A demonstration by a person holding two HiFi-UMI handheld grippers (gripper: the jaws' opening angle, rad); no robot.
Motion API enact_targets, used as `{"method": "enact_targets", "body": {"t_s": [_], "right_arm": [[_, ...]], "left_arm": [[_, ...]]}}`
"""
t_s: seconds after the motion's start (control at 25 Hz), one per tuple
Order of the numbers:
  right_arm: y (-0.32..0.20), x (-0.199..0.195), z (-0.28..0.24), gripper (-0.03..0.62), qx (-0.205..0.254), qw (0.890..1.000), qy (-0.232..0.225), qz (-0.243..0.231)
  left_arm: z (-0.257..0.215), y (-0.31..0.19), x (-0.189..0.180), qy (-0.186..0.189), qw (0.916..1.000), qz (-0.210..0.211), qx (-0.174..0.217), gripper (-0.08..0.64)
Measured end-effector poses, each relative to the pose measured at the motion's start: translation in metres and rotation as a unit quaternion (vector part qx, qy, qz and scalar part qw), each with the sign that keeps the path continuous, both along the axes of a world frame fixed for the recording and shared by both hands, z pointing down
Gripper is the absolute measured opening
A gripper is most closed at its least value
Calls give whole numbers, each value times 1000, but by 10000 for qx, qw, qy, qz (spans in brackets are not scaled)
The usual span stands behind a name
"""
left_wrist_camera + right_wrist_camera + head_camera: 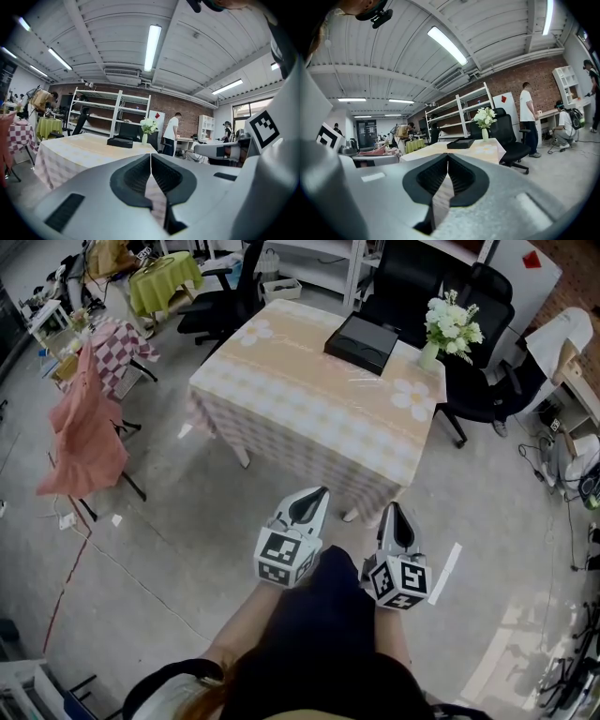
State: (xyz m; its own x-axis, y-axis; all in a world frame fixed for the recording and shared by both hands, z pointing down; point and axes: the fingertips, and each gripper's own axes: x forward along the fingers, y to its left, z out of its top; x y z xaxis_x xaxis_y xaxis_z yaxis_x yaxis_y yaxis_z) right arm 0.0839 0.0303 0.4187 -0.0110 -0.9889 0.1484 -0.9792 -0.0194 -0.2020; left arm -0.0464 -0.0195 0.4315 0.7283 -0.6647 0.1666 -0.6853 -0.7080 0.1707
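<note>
My left gripper (pixel 317 495) and my right gripper (pixel 394 512) are held side by side low in front of me, a short way from the near edge of a table (pixel 281 390) under a pale checked cloth. Both are shut with nothing between their jaws. In the left gripper view the left gripper (pixel 150 157) points at the table (pixel 79 145), where a black box (pixel 120 141) lies beside a vase of white flowers (pixel 148 126). From the right gripper (pixel 448 159) the same black box (pixel 460 144) and flowers (pixel 484 117) show ahead.
Black office chairs (pixel 487 352) stand behind and right of the table. A chair draped in pink cloth (pixel 84 437) stands at left, with a checked-cloth table (pixel 122 348) and a green-covered table (pixel 164 277) behind it. Shelving (pixel 108 112) lines the brick back wall. A person (pixel 529 117) stands at right.
</note>
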Motion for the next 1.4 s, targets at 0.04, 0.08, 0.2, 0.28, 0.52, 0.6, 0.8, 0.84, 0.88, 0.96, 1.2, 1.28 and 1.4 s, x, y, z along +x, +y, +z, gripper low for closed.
{"method": "enact_targets", "body": {"t_s": [0.04,0.08,0.2,0.28,0.52,0.6,0.8,0.84,0.88,0.96,1.2,1.28,1.4], "right_arm": [[1,1,0,6,-2,10000,-4,12],[1,2,0,6,-4,10000,-6,21],[1,2,1,6,-21,10000,-16,25],[-1,3,3,6,-38,10000,-35,31],[-16,8,7,6,-29,10000,-39,-20],[-25,11,7,6,-32,10000,-50,-25],[-48,17,7,6,-46,9999,-66,-79],[-52,19,7,6,-60,9999,-56,-74],[-56,23,8,6,-75,9999,-52,-61],[-65,30,10,6,-94,9999,-65,-25],[-92,41,12,6,-130,9999,-95,-53],[-101,43,13,6,-161,9998,-107,-90],[-112,47,13,6,-199,9997,-105,-120]], "left_arm": [[-1,0,0,-2,10000,1,6,12],[-2,1,1,-5,10000,5,12,13],[-1,1,0,-30,10000,18,7,13],[0,0,0,-48,10000,28,3,12],[2,-12,6,-59,10000,23,29,14],[1,-18,9,-70,10000,48,48,12],[-2,-37,18,-64,9999,56,53,13],[-2,-41,20,-72,9999,60,43,12],[0,-44,22,-85,9999,66,32,12],[2,-52,26,-104,9999,69,13,13],[6,-80,37,-113,9999,22,-56,13],[6,-88,43,-119,9999,41,-76,12],[6,-98,51,-133,9998,82,-96,13]]}}
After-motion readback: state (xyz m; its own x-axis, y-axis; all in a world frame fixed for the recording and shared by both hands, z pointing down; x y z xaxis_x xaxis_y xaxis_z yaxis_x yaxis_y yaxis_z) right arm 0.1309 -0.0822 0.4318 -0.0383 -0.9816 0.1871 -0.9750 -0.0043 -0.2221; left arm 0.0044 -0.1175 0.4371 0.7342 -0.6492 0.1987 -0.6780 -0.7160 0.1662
